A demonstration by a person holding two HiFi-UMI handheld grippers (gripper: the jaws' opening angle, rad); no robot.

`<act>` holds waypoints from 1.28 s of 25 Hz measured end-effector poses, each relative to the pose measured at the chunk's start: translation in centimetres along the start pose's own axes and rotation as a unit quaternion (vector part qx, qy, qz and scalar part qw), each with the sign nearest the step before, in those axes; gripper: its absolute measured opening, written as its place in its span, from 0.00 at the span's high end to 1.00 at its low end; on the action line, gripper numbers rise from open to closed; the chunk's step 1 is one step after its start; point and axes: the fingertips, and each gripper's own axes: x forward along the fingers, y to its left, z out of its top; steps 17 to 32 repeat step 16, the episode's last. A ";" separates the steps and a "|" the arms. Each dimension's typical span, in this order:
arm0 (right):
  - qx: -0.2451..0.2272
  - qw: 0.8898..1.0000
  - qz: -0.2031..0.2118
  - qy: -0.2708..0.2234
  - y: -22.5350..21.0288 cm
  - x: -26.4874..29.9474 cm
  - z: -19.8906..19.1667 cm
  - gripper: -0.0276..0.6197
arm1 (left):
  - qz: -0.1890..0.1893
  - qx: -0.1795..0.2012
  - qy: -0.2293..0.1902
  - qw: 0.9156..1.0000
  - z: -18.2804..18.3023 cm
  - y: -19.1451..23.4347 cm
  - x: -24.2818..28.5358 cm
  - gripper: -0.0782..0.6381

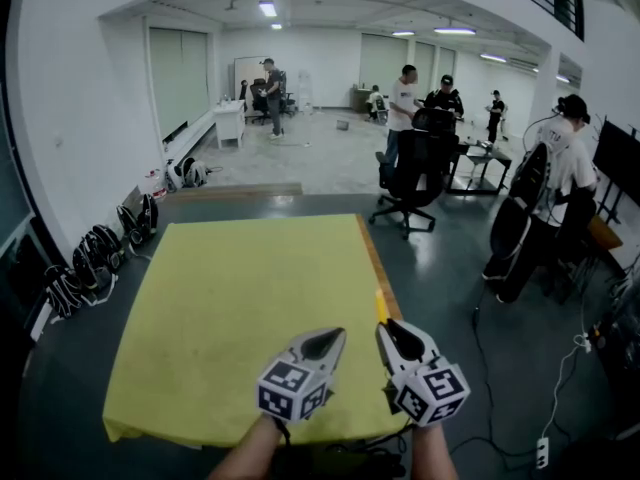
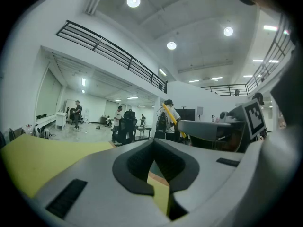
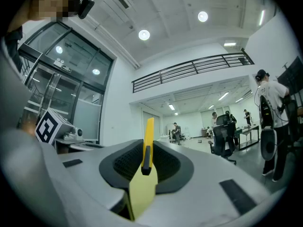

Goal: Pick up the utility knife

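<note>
At the near table edge: left gripper (image 1: 325,344), jaws closed together on nothing; right gripper (image 1: 393,330) just beside it, clamped on the yellow utility knife (image 1: 381,305), which juts forward above the yellow cloth (image 1: 230,288).
Risk: the grip looks to sit at one end of a slim handle, so a jolt could make the knife pivot or slip.
Edges: the table's right edge (image 1: 372,258) lies under the knife.
Open room: bare cloth ahead and left; office chair (image 1: 412,173) well beyond.

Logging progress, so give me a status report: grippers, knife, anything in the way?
Right gripper shut on knife, lifted off the yellow cloth. Left gripper shut, empty. No obstruction seen.
</note>
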 end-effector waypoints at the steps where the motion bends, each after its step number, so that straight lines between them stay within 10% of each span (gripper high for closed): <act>1: 0.000 1.000 0.000 0.001 0.0 0.0 0.0 0.85 | 0.000 0.000 0.000 1.000 0.0 0.0 -0.1 0.88; 32: 0.001 1.000 -0.001 0.000 -0.4 0.1 -0.1 0.85 | 0.001 -0.004 0.004 1.000 -0.4 0.1 0.4 0.88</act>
